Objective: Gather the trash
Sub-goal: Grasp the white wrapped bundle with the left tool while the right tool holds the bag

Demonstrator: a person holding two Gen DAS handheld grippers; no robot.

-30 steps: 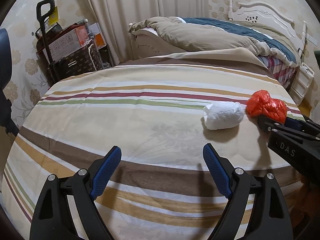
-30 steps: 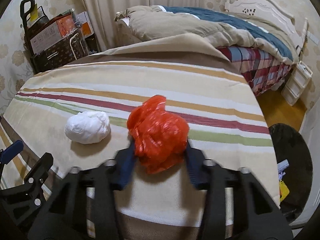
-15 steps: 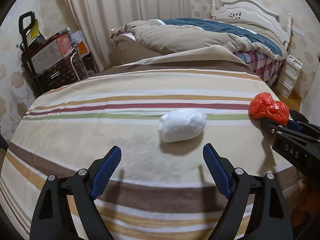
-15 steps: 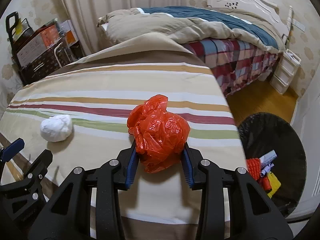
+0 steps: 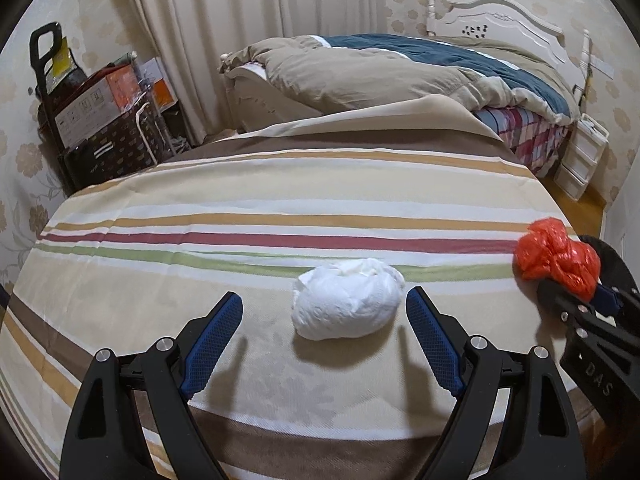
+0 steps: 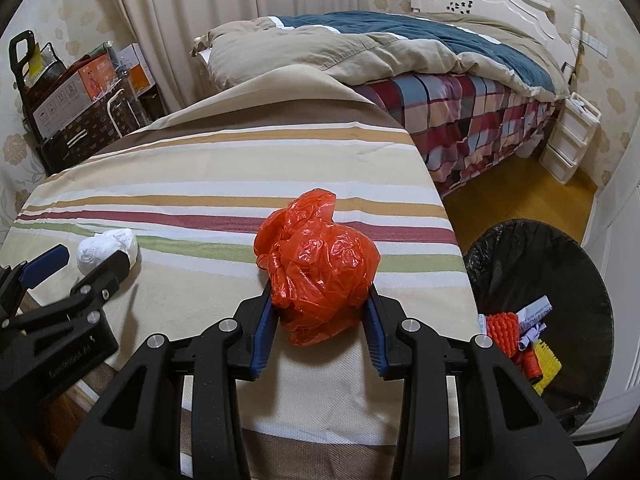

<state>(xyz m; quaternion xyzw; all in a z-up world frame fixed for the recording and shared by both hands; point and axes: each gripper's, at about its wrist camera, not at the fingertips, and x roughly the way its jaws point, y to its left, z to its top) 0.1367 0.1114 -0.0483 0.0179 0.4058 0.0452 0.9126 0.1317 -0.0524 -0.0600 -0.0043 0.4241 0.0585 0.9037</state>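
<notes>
While it tilts steeply down toward the striped cloth, the left gripper stands with its 2 blue pads wide apart, touching nothing. Between those pads, slightly ahead of the tips, lies the white crumpled wad on the cloth, an oval lump whose long axis runs across the view from lower left to upper right, its knotted folds toward the far end. Further right, the right gripper slants down at much the same angle, held level across, and is clamped on the orange plastic bag; both pads press into its sides. That bag is bunched into a ball above the cloth's right edge, its loose twisted end pointing up and away from the gripper. At far right, on the floor beside the table, the black-lined bin holds a few scraps.
</notes>
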